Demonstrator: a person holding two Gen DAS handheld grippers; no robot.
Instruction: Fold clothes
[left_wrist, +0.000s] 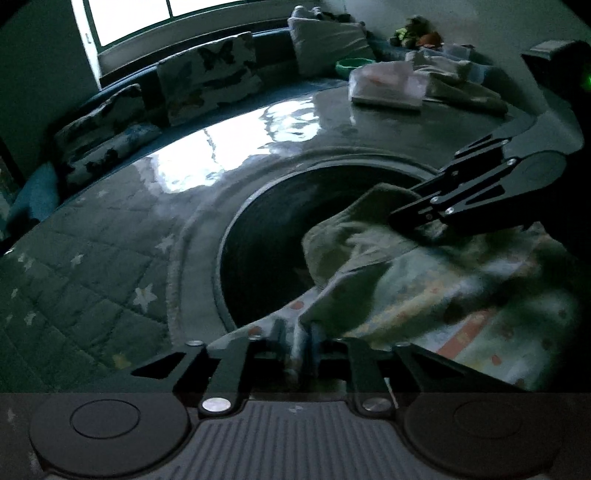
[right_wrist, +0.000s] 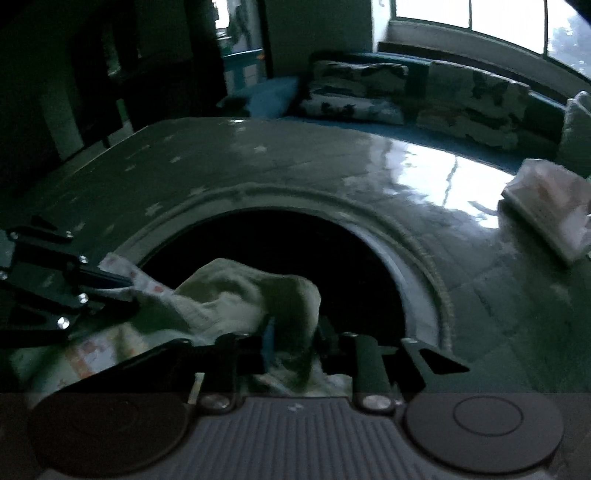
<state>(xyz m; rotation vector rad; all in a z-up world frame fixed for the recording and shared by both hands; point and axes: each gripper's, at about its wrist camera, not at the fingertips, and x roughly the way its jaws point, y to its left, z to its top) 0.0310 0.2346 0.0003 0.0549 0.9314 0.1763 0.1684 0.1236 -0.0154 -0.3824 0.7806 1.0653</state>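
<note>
**One garment in the air, one stack already done**

Two grippers share a single printed garment (left_wrist: 424, 280) above the mat's dark round patch (left_wrist: 266, 236). The left gripper (left_wrist: 297, 332) is pinched tight on a corner; the right gripper (right_wrist: 291, 339) is clamped on a bunched edge, the cloth sagging between them. I judge the fold barely begun. Only the left view shows loose clothes (left_wrist: 454, 77) behind the folded stack (left_wrist: 388, 86); the right view alone shows a doorway (right_wrist: 240, 33).
</note>
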